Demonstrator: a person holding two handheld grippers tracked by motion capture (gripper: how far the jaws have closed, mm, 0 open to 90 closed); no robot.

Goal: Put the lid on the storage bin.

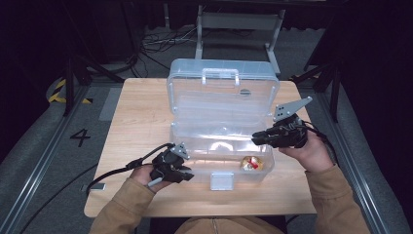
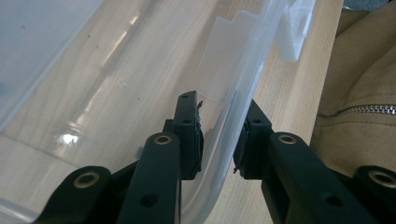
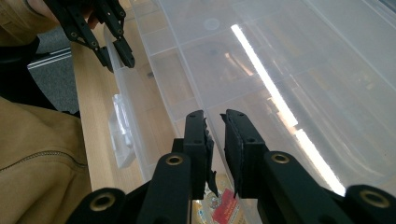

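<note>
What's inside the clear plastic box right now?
One gold-and-red wrapped item lies in the clear plastic box's front right corner. The right gripper hovers over it, hiding the floor beneath.

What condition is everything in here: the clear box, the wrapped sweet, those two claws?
Clear box: lid up, standing open.
Latch: undone.
Wrapped sweet: lying inside the box.
Left claw: straddling the box's front wall.
Right claw: nearly shut, holding nothing, above the sweet.

Tan zipped jacket sleeves [image 1: 341, 195]; black grippers with brass-ringed screws, trailing cables.
</note>
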